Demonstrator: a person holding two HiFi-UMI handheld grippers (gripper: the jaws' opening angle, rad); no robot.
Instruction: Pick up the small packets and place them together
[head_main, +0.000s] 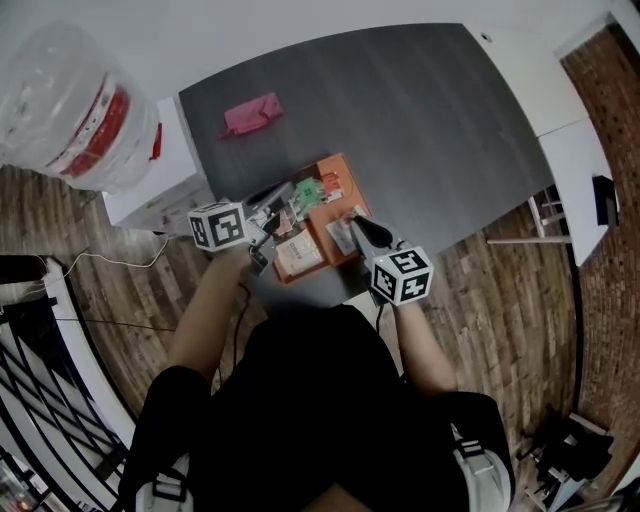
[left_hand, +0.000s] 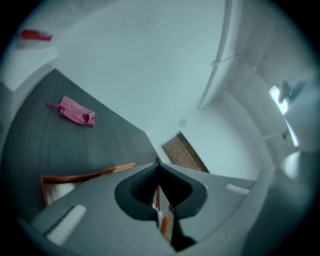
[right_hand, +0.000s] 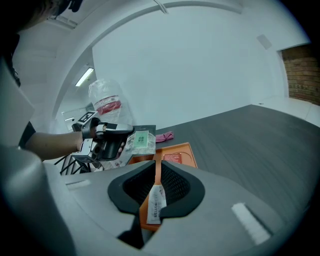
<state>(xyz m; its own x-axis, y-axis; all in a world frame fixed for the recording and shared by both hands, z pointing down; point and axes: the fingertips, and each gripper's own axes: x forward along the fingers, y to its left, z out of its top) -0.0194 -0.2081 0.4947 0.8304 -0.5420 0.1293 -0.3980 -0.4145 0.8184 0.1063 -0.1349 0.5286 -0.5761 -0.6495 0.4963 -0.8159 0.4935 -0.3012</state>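
Gripping one packet apiece, my tongs are both closed: the left tongs pinch the green packet by its edge above the orange tray, and the right tongs clamp the white packet over it. I fear these thin holds slipping or twisting, dropping a packet outside the tray. Beyond both tongs stretches the dark surface with a pink cloth; wooden floor lies below, brick wall past the right tongs.

A dark grey desk stands on a brown wood floor. The walls are white. One part is red brick. A long light glows up high.
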